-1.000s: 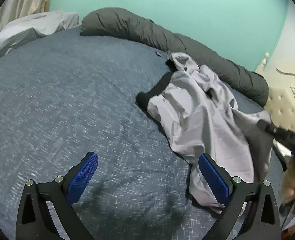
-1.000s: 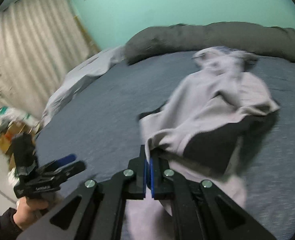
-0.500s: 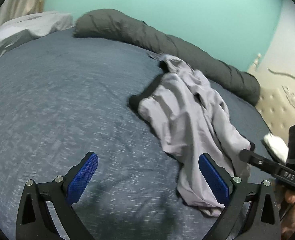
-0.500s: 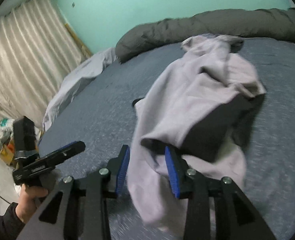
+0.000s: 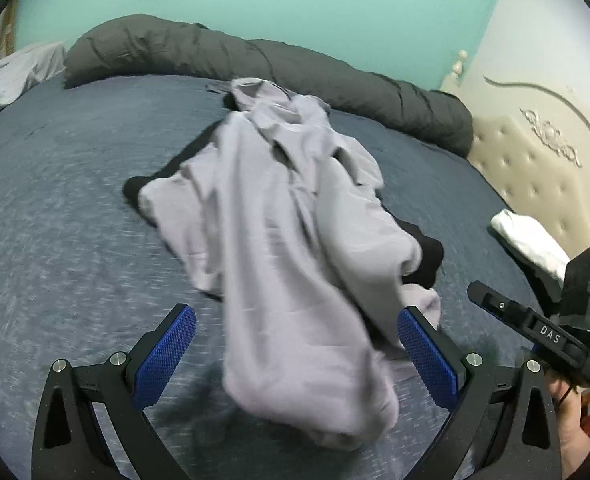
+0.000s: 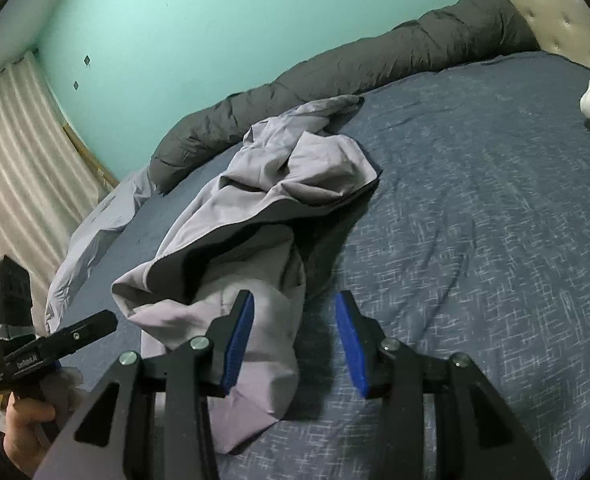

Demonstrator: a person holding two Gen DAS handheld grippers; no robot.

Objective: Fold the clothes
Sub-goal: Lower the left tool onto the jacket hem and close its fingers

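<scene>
Your right gripper [image 6: 293, 338]: fingers just opened, nothing gripped, grey garment [image 6: 255, 216] beside it on bed [image 6: 475, 240]. Left gripper [image 5: 295, 352]: fingers wide apart, empty.

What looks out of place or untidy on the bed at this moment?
The grey garment lies crumpled in a long, twisted heap on the blue bedspread, with its dark inner side turned out, not spread flat for folding. A white cloth lies apart, near the headboard. Nothing looks spilled or damaged.
</scene>
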